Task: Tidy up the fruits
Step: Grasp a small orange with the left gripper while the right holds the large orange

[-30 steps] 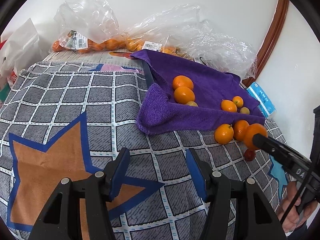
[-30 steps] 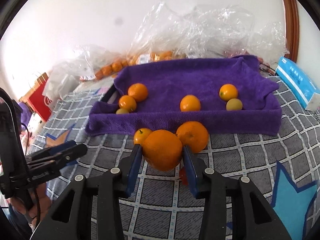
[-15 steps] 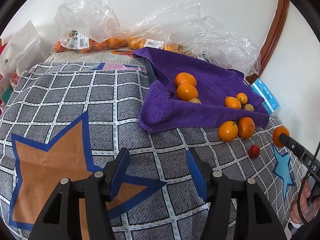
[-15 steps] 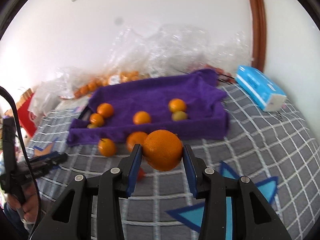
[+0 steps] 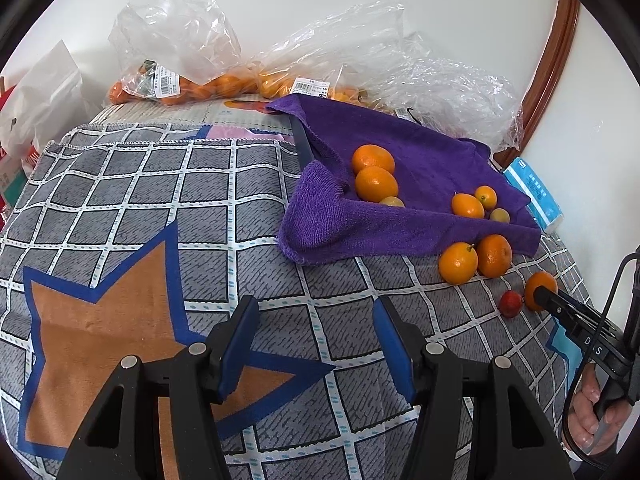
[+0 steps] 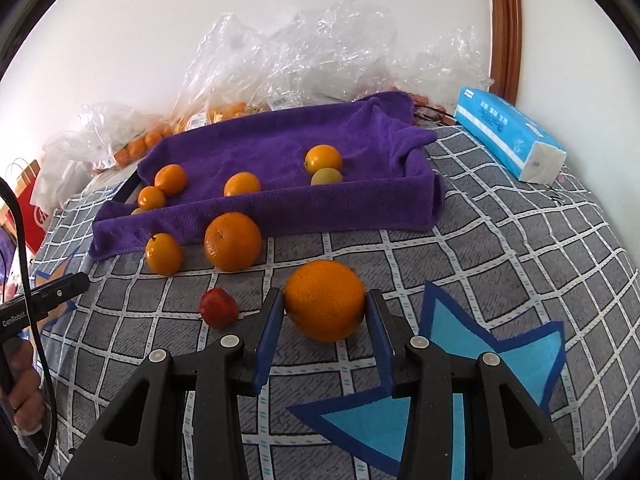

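Note:
My right gripper (image 6: 325,312) is shut on a large orange (image 6: 325,300), held low over the grey checked cloth (image 6: 500,248); it also shows in the left wrist view (image 5: 540,290). A small red fruit (image 6: 218,307) lies just left of it. Two oranges (image 6: 233,241) (image 6: 164,253) lie in front of the purple towel tray (image 6: 280,216), which holds several oranges and small yellow fruits. My left gripper (image 5: 316,336) is open and empty above the cloth's orange star, well left of the fruit.
Clear plastic bags of oranges (image 5: 180,88) lie along the wall behind the tray. A blue tissue pack (image 6: 508,132) sits at the right near a wooden door frame. A white bag (image 5: 44,92) stands at the far left.
My right gripper has carried the orange down and to the right, from in front of the tray to low over the cloth beside the red fruit. The left gripper has stayed nearly still.

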